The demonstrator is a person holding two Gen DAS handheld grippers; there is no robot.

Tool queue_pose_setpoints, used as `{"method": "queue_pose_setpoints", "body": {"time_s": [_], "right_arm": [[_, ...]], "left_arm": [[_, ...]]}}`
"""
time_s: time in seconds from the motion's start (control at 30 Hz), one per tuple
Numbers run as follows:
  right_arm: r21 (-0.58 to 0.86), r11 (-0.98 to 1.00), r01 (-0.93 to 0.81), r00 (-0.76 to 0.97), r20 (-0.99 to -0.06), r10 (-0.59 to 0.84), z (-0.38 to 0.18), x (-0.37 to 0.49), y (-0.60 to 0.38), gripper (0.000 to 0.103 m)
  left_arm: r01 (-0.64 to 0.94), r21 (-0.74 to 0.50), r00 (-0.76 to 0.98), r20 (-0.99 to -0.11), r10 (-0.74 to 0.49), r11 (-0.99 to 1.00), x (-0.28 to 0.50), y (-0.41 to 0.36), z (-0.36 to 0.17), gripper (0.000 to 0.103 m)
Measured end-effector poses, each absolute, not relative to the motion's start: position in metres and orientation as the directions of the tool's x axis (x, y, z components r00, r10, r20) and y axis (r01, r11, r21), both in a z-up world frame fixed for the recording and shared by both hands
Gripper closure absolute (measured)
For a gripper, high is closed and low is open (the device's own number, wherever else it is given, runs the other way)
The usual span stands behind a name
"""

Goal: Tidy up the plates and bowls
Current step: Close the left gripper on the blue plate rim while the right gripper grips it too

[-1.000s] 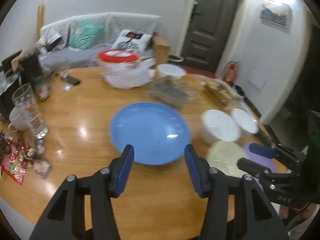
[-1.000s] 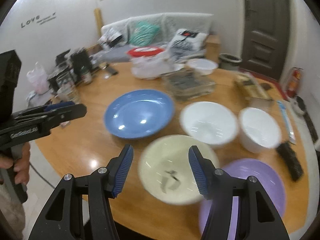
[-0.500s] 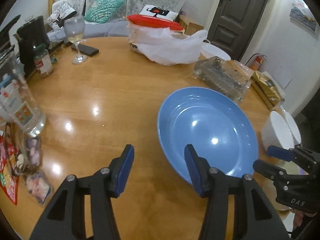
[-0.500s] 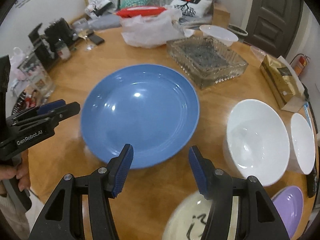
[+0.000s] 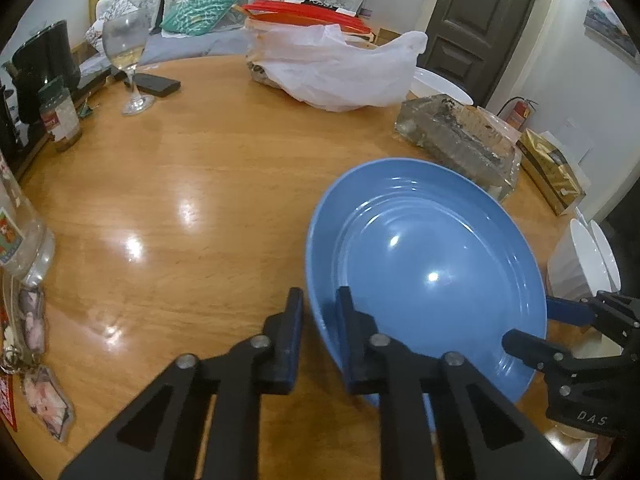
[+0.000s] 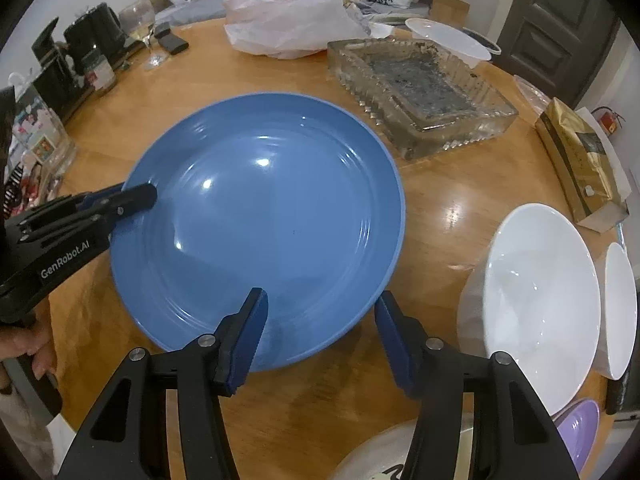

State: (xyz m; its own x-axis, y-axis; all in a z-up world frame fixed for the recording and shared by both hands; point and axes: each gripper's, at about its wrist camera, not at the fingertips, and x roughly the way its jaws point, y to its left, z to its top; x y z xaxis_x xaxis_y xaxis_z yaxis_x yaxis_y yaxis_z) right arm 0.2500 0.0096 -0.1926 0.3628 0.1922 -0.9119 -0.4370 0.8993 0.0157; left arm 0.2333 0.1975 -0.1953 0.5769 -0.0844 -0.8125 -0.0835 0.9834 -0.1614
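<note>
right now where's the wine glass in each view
Left wrist view: wine glass stands upper left on the table, beside a dark phone.
Right wrist view: wine glass sits small at far upper left, same phone beside it.
Shared landmark: the blue plate.

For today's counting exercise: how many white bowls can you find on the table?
3. A large white bowl sits right of the blue plate, a smaller one just beyond it at the table edge, and a third behind the glass tray. Others may be hidden.

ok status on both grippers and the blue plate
Left gripper shut on blue plate rim. Right gripper closing, straddling near rim, not yet pinching. Glass dish close behind plate.
</note>
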Motion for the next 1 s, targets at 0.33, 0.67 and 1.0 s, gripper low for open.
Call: {"method": "queue_pose_setpoints", "body": {"time_s": [0.33,0.67,1.0], "right_arm": [[0.027,0.892,-0.451,0.334,-0.922,0.197,-0.194,0.254,0.015,0.054],[0.077,0.885,-0.459,0.269,-0.937,0.222,-0.200,0.276,0.022,0.074],[0.126,0.886,-0.447,0.294,-0.914,0.278,-0.185,0.270,0.012,0.078]], "left_arm": [[-0.105,-0.114,0.546,-0.837,-0.038,0.988,0.222,0.217,-0.191,0.090],[-0.112,-0.107,0.544,-0.839,-0.029,0.988,0.235,0.213,-0.194,0.089],[-0.108,-0.097,0.568,-0.823,-0.018,0.989,0.212,0.209,-0.174,0.089]]}}
